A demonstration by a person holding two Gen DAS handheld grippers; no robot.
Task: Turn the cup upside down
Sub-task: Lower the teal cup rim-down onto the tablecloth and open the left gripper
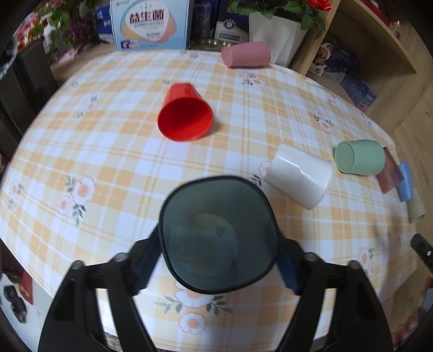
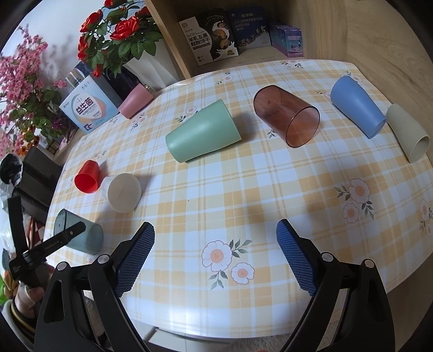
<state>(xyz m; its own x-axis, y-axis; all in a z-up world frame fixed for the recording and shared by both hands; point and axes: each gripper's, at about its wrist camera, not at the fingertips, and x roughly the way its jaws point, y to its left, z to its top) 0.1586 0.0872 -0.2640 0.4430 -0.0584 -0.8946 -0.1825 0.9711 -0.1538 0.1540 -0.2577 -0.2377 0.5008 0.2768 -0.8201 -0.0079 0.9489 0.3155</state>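
My left gripper [image 1: 217, 260] is shut on a translucent dark teal cup [image 1: 219, 235], squeezing its sides; the cup's open mouth faces the camera, above the table's near edge. The same cup [image 2: 81, 234] shows at the far left of the right wrist view, tilted on its side with a left finger [image 2: 65, 235] across it. My right gripper [image 2: 215, 257] is open and empty, hovering over the checked tablecloth [image 2: 216, 189] near the table's front edge.
Other cups lie on their sides: red [image 1: 185, 113], white [image 1: 300, 174], green [image 1: 360, 157], pink [image 1: 246, 54], brown translucent [image 2: 286, 116], blue [image 2: 357, 107], beige [image 2: 408, 132]. Boxes [image 1: 150, 24], a flower pot [image 1: 276, 35] and a wooden shelf [image 1: 373, 40] stand behind the table.
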